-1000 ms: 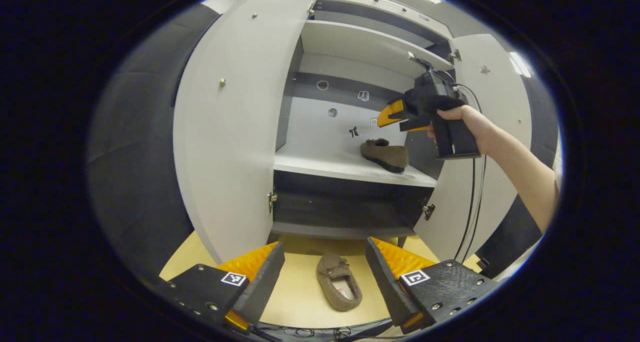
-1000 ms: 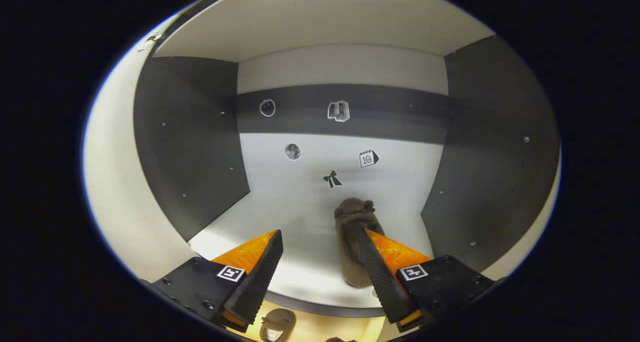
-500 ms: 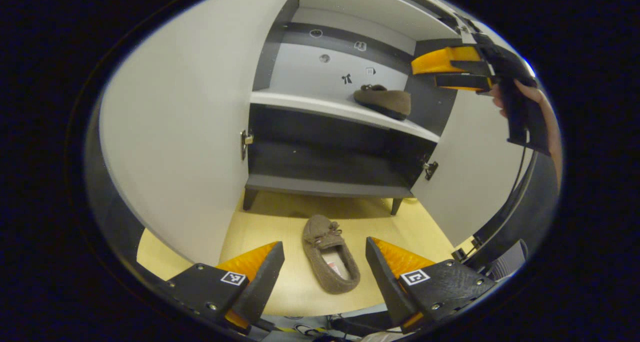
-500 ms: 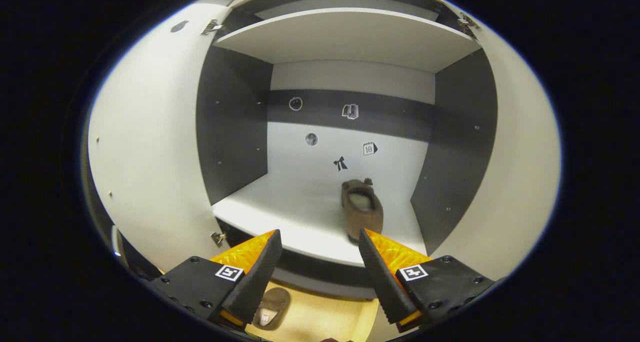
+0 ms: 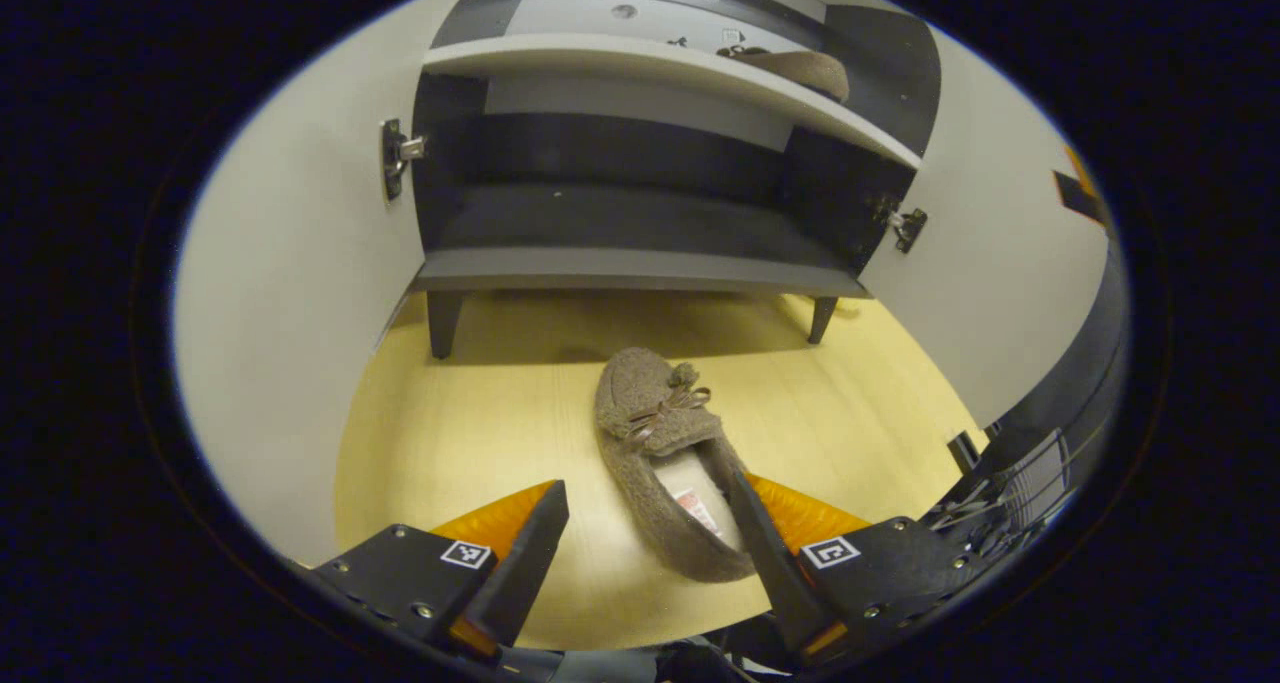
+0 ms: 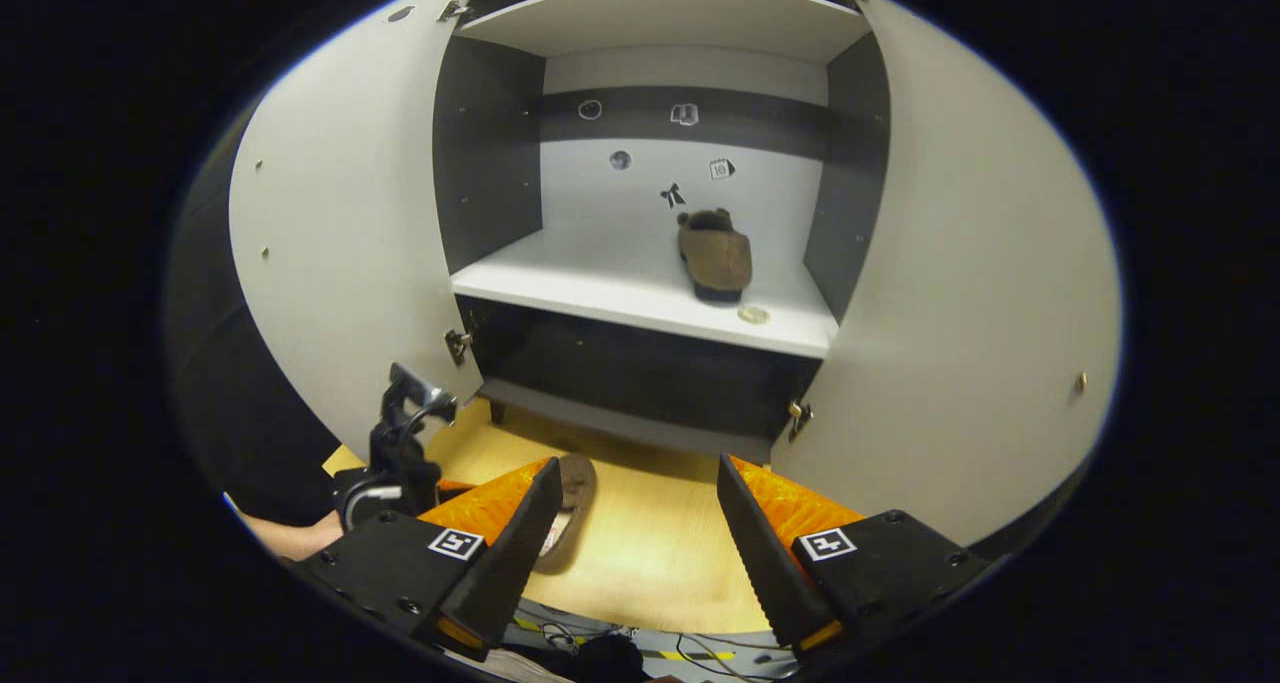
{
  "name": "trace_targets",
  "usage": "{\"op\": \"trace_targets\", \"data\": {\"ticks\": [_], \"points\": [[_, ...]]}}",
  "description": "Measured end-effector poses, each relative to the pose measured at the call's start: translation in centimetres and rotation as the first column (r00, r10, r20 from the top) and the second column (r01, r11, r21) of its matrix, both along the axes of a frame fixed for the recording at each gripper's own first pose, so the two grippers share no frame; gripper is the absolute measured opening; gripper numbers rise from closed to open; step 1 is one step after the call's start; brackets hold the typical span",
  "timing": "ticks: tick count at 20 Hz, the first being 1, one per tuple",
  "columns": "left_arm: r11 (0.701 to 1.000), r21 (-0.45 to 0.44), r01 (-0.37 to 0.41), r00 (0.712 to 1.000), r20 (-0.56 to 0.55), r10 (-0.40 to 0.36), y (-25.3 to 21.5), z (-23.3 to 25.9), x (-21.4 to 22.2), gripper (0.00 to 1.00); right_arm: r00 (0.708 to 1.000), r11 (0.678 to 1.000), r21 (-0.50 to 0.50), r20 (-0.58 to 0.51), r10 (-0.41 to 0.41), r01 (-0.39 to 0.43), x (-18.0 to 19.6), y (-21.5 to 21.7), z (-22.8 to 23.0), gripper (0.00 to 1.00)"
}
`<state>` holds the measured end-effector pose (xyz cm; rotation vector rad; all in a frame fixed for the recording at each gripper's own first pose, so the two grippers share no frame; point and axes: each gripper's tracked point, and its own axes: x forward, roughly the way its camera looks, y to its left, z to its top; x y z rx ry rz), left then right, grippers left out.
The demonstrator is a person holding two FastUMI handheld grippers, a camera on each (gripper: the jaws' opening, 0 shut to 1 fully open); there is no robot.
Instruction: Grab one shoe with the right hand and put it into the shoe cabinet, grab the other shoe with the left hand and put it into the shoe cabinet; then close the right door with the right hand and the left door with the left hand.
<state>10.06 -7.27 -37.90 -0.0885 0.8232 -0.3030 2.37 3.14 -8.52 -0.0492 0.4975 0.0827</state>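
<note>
A brown fuzzy shoe (image 5: 660,453) lies on the yellow floor in front of the shoe cabinet, toe toward it. My left gripper (image 5: 645,553) hangs open just above its heel, which lies between the fingers without touching them. The other shoe (image 6: 715,253) rests on the white middle shelf (image 6: 600,283), right of centre, and appears in the left gripper view as the shelf shoe (image 5: 800,63). My right gripper (image 6: 635,543) is open and empty, held back from the cabinet. Behind its left finger, the floor shoe (image 6: 570,508) is partly hidden.
Both cabinet doors stand wide open: the left door (image 6: 340,253) and the right door (image 6: 960,293). The dark bottom shelf (image 5: 630,223) holds nothing. A small round disc (image 6: 752,314) lies on the white shelf's front edge. Cables lie on the floor nearby.
The left gripper has dropped low and moved in over the floor shoe. The right gripper has backed out of the cabinet, leaving its shoe on the shelf.
</note>
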Motion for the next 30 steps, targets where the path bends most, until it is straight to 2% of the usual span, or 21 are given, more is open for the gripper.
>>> {"op": "trace_targets", "data": {"ticks": [1, 3, 4, 5, 6, 7, 9, 10, 11, 12, 15, 16, 18, 19, 20, 22, 23, 24, 26, 28, 30], "points": [[1.0, 0.014, 0.004, 1.0, -0.013, -0.004, -0.1, -1.1, 0.7, 1.0, 1.0, 1.0, 0.017, -0.014, -0.017, 0.018, -1.4, -0.1, -0.5, 0.98], [0.999, 0.039, 0.023, 0.999, -0.041, -0.021, -0.2, -2.9, 1.8, 0.95, 0.998, 0.995, 0.074, -0.006, -0.067, 0.067, -3.9, -0.8, -0.7, 0.98], [0.998, 0.053, 0.027, 0.998, -0.052, -0.024, -0.3, -3.7, 2.4, 1.0, 0.996, 0.99, 0.106, -0.015, -0.088, 0.089, -5.3, -1.0, -1.1, 0.98], [0.998, 0.064, 0.028, 0.997, -0.074, -0.023, -0.3, -4.7, 2.5, 0.96, 0.994, 0.985, 0.134, -0.023, -0.106, 0.108, -6.7, -1.4, -1.4, 0.98], [0.997, 0.065, 0.028, 0.995, -0.097, -0.022, -0.6, -5.5, 2.6, 1.0, 0.992, 0.981, 0.147, -0.029, -0.126, 0.129, -7.9, -2.1, -1.7, 0.98], [0.998, 0.061, 0.023, 0.993, -0.116, -0.016, -0.7, -6.1, 2.9, 0.96, 0.988, 0.979, 0.139, -0.032, -0.148, 0.151, -9.1, -3.2, -1.9, 0.98], [0.998, 0.064, 0.016, 0.989, -0.148, -0.006, -0.9, -6.8, 3.3, 1.0, 0.965, 0.959, 0.106, -0.011, -0.263, 0.262, -11.3, -7.5, -1.9, 0.98], [0.998, 0.068, 0.011, 0.987, -0.162, 0.0, -0.9, -6.9, 3.5, 1.0, 0.933, 0.926, 0.13, 0.014, -0.359, 0.354, -12.5, -9.9, -1.2, 0.99], [0.998, 0.06, 0.011, 0.985, -0.171, 0.0, -1.1, -6.9, 3.6, 0.9, 0.887, 0.875, 0.179, 0.029, -0.461, 0.449, -13.5, -12.1, -0.6, 0.98], [0.998, 0.058, -0.003, 0.986, -0.167, 0.013, -1.3, -6.8, 3.9, 0.89, 0.844, 0.828, 0.233, 0.047, -0.534, 0.51, -14.5, -14.0, 0.0, 0.98], [0.996, 0.077, -0.04, 0.978, -0.202, 0.055, -1.5, -7.4, 4.1, 0.48, 0.732, 0.719, 0.284, 0.077, -0.677, 0.634, -17.9, -20.0, 0.5, 0.97], [0.995, 0.082, -0.053, 0.974, -0.216, 0.069, -1.4, -7.5, 4.0, 0.43, 0.71, 0.698, 0.286, 0.078, -0.699, 0.656, -18.3, -21.5, 0.0, 0.96], [0.991, 0.084, -0.104, 0.958, -0.26, 0.123, -1.4, -7.9, 3.4, 0.48, 0.684, 0.674, 0.269, 0.068, -0.726, 0.689, -18.6, -23.5, -0.7, 0.92], [0.988, 0.074, -0.137, 0.951, -0.269, 0.152, -1.3, -7.8, 3.3, 0.34, 0.679, 0.67, 0.258, 0.065, -0.731, 0.696, -18.9, -24.3, -0.5, 0.95], [0.982, 0.078, -0.171, 0.946, -0.266, 0.185, -0.9, -7.9, 3.4, 0.34, 0.688, 0.679, 0.254, 0.069, -0.723, 0.689, -18.5, -24.9, -0.2, 0.96], [0.965, 0.077, -0.251, 0.925, -0.273, 0.262, -0.9, -7.6, 3.7, 0.17, 0.719, 0.712, 0.241, 0.073, -0.691, 0.659, -17.5, -26.2, -0.7, 0.96], [0.966, 0.067, -0.25, 0.922, -0.287, 0.259, -1.4, -7.7, 3.5, 0.04, 0.733, 0.728, 0.233, 0.081, -0.676, 0.645, -16.9, -26.8, -0.8, 0.92], [0.968, 0.059, -0.243, 0.924, -0.291, 0.249, -1.4, -8.1, 3.4, 0.04, 0.746, 0.742, 0.229, 0.087, -0.661, 0.63, -16.3, -27.3, -0.8, 0.96], [0.971, 0.047, -0.233, 0.927, -0.29, 0.236, -1.4, -7.8, 3.6, 0.04, 0.763, 0.76, 0.235, 0.099, -0.639, 0.606, -14.6, -28.2, -0.6, 0.96], [0.972, 0.039, -0.23, 0.932, -0.279, 0.232, -1.6, -7.2, 3.5, 0.03, 0.77, 0.769, 0.243, 0.114, -0.628, 0.591, -13.5, -29.1, -0.3, 0.92], [0.972, 0.026, -0.233, 0.937, -0.262, 0.232, -1.4, -6.3, 2.7, 0.03, 0.776, 0.778, 0.24, 0.127, -0.618, 0.581, -12.5, -29.9, -0.1, 0.96]]}}
